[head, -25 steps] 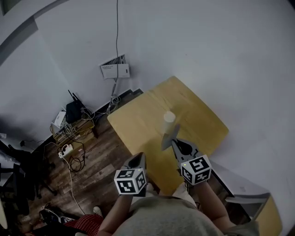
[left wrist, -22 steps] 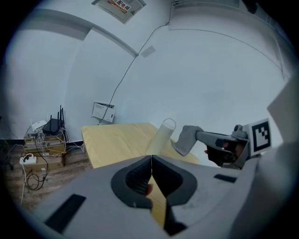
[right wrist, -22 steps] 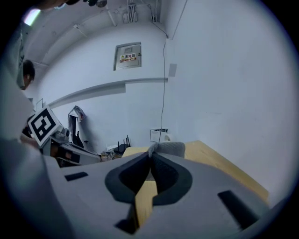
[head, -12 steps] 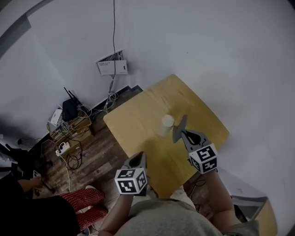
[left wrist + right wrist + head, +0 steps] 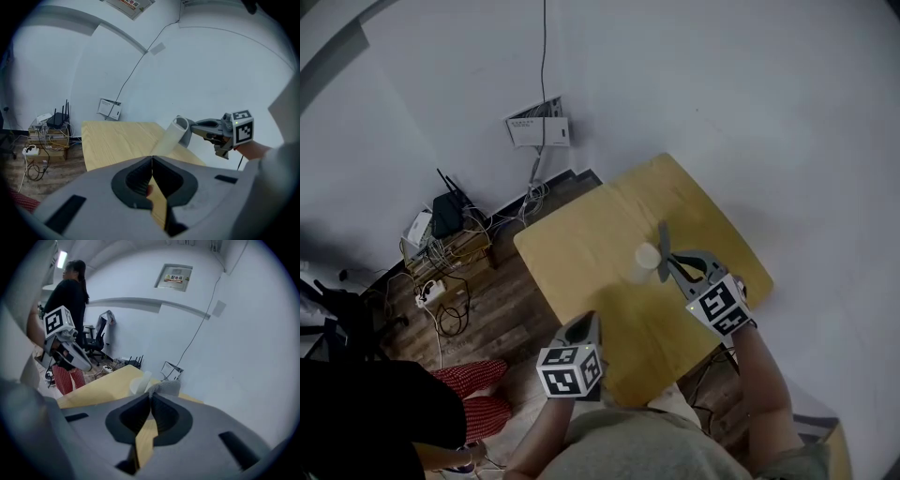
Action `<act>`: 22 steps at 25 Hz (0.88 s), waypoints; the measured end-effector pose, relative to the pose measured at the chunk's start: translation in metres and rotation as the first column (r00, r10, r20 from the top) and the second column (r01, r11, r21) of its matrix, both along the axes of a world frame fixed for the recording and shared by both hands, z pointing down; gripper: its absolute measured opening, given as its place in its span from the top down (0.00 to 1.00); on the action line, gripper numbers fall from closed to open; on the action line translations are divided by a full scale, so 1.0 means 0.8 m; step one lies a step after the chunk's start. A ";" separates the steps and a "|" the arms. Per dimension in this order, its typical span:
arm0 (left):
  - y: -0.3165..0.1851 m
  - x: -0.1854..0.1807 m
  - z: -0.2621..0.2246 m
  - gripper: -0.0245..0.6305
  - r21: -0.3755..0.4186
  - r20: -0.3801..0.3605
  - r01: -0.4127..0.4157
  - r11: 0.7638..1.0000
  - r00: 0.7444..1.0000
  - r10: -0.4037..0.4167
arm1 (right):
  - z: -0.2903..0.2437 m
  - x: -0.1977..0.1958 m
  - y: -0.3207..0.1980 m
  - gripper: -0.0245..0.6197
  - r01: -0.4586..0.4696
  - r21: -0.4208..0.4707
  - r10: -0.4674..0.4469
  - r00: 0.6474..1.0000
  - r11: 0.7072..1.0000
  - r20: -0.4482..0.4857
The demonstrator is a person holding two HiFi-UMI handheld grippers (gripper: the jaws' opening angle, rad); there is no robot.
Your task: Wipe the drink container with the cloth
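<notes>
Pinching cloth (image 5: 165, 387) beside cup (image 5: 647, 257): right gripper (image 5: 151, 395)

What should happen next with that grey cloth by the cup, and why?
Probably a small push of the cloth sideways against the cup, to start wiping. The right gripper is shut on the cloth, which hangs right beside the cup on the table; the left gripper, shut and empty, sits nearer the person.

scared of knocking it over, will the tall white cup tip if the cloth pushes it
Likely tippy: the tall white plastic cup stands free on the wooden table, unsteadied by the left claw. Looks thin-walled, so probably light.
</notes>
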State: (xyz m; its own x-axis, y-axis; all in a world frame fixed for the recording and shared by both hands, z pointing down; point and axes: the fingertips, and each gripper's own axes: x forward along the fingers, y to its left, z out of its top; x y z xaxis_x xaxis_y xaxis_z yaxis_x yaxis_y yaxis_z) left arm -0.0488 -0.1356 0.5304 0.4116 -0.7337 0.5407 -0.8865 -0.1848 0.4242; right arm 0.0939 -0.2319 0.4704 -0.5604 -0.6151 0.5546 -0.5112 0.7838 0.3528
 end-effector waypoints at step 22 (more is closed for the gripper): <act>-0.004 0.010 0.014 0.96 -0.032 0.019 0.010 0.999 1.000 -0.009 | 0.088 0.002 -0.016 0.95 0.110 -0.076 -0.121 0.981 0.991 -0.152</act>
State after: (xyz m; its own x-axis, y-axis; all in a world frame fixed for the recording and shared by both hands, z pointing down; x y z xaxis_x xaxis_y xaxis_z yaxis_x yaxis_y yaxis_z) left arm -0.0411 -0.1386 0.5420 0.3944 -0.7197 0.5714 -0.8960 -0.1631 0.4130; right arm 0.0953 -0.2451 0.5410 -0.5288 -0.5096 0.6787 -0.3583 0.8590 0.3658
